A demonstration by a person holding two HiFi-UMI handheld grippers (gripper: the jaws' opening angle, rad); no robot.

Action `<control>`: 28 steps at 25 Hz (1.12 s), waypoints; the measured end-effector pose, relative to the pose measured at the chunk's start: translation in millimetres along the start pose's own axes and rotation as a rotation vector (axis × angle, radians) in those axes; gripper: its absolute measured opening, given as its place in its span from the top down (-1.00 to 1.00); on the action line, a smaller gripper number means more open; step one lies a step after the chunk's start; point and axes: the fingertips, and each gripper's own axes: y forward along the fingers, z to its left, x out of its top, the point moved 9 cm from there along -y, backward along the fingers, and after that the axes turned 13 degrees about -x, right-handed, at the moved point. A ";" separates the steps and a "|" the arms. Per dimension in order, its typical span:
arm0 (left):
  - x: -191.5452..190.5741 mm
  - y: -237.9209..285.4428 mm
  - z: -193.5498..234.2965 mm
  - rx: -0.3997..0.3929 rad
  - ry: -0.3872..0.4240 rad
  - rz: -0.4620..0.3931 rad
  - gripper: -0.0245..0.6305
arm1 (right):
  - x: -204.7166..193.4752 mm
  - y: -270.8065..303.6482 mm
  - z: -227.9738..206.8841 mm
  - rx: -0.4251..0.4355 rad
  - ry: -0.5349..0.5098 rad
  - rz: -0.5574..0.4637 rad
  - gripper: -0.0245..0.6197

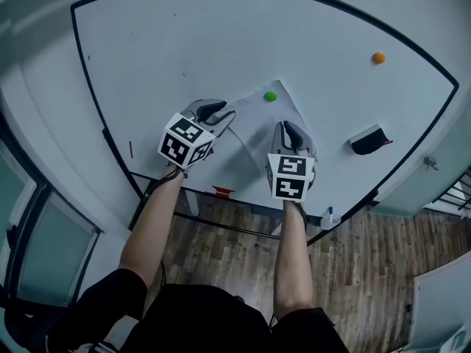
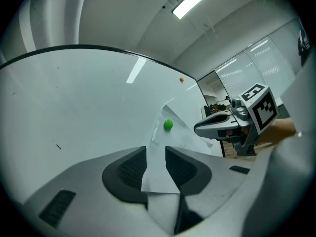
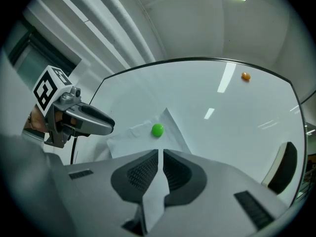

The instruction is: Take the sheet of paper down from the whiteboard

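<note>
A white sheet of paper (image 1: 257, 127) hangs on the whiteboard (image 1: 184, 43), pinned near its top corner by a green magnet (image 1: 271, 95). My left gripper (image 1: 221, 116) is at the sheet's left side and my right gripper (image 1: 291, 134) at its lower right. In the left gripper view the paper (image 2: 157, 174) fills the gap between the pads, with my left gripper (image 2: 155, 149) shut on it below the green magnet (image 2: 168, 124). In the right gripper view my right gripper (image 3: 161, 153) is shut on a fold of the paper (image 3: 157, 191); the green magnet (image 3: 157, 130) sits just ahead.
An orange magnet (image 1: 378, 57) sticks to the board at the upper right, and a black eraser (image 1: 366, 140) sits to the right of the sheet. A red marker (image 1: 222, 191) lies on the board's lower ledge, and a small spray bottle (image 1: 329, 218) stands near its right end.
</note>
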 end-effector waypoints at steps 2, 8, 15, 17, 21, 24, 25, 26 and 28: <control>2.2 3.8 3.5 -0.004 0.010 0.008 0.61 | 5.9 4.6 1.0 -0.007 -0.005 -0.012 0.84; 6.4 19.8 14.4 -0.038 0.048 0.055 0.59 | 18.5 19.5 9.7 -0.008 -0.016 -0.029 0.63; -0.3 33.5 25.4 -0.076 0.036 0.089 0.59 | 31.1 35.8 20.6 -0.051 -0.047 -0.052 0.53; -1.1 37.6 27.4 -0.090 0.035 0.091 0.59 | 34.2 41.2 23.1 -0.070 -0.061 -0.056 0.52; -0.1 44.5 27.9 -0.112 0.047 0.099 0.61 | 40.0 49.4 28.8 -0.104 -0.100 -0.058 0.52; 1.7 48.9 28.2 -0.129 0.053 0.096 0.69 | 42.5 53.6 31.0 -0.118 -0.101 -0.055 0.52; 1.7 50.3 28.5 -0.134 0.053 0.097 0.73 | 43.2 54.9 31.6 -0.121 -0.103 -0.054 0.52; 1.4 51.4 29.0 -0.139 0.052 0.099 0.76 | 43.6 55.8 32.3 -0.125 -0.105 -0.053 0.52; 0.1 52.9 30.1 -0.145 0.049 0.100 0.80 | 43.9 56.7 34.1 -0.139 -0.111 -0.051 0.52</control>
